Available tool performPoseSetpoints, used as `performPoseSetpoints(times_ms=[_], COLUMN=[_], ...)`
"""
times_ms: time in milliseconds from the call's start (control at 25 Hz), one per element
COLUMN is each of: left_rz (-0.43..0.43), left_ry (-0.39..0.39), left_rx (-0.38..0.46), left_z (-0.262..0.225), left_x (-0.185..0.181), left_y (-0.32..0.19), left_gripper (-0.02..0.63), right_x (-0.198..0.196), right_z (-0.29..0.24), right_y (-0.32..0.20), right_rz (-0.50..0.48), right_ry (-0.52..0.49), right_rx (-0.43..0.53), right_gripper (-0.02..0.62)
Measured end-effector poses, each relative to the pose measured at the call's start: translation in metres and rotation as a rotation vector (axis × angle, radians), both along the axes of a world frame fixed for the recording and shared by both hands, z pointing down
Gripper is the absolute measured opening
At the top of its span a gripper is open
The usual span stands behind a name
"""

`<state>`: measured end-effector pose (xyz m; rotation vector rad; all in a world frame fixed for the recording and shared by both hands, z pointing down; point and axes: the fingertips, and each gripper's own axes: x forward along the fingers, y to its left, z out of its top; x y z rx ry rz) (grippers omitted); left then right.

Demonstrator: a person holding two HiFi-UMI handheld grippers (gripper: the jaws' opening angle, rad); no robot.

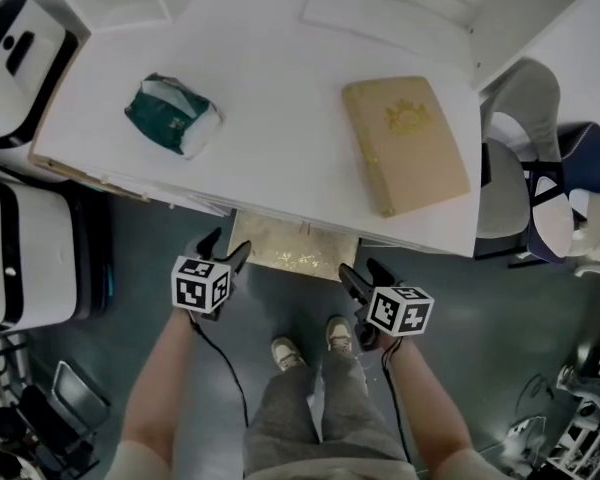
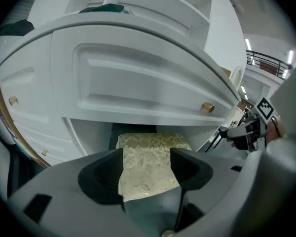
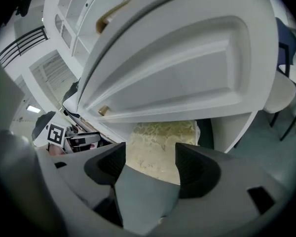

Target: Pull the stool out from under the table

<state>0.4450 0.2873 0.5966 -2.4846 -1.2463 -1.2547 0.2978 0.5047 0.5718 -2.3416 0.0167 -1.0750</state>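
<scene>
The stool (image 1: 292, 246) has a cream cushion with a gold leaf pattern and is tucked under the white table (image 1: 280, 88); only its front strip shows below the table edge. My left gripper (image 1: 225, 248) hovers at the stool's left front corner, and my right gripper (image 1: 364, 272) at its right front corner. Both are open and hold nothing. In the left gripper view the cushion (image 2: 150, 157) lies beyond the gripper (image 2: 147, 169), apart from its pads. The right gripper view shows the same: cushion (image 3: 160, 142) beyond the gripper (image 3: 150, 164).
On the table lie a green packet (image 1: 172, 114) and a tan book (image 1: 405, 140). The table front has a drawer with a brass knob (image 2: 207, 106). A white chair (image 1: 525, 158) stands at the right, white machines (image 1: 20, 258) at the left. The person's feet (image 1: 310, 346) stand just before the stool.
</scene>
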Motion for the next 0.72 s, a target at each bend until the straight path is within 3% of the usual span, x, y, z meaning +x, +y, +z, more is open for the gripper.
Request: performPoseSetpoints(times_ms=[120,400,520,720], left_rz=[-0.013,0.015,-0.022,-0.11], left_ry=[0.002,-0.078,-0.103,-0.124], left_rx=[-0.001,-0.021,-0.026,-0.064], left_z=[0.027,0.094,0.12,0.15], left_x=[0.013,0.011,0.017,0.032], left_y=[-0.001,0.008,0.008,0.009], left_gripper=[0.296,0.314,0.314,0.37], right_x=[0.005,0.006,0.01,0.023], right_z=[0.032,0.104,0.127,0.156], right_y=[0.007,0.031,0.037,0.041], right_rz=[0.005,0.065,0.076,0.079], right_ry=[-0.001,-0.045,-0.051,-0.039], right_rx=[-0.001,0.043,0.054,0.074], right_gripper=[0.316,0.322,0.324,0.327])
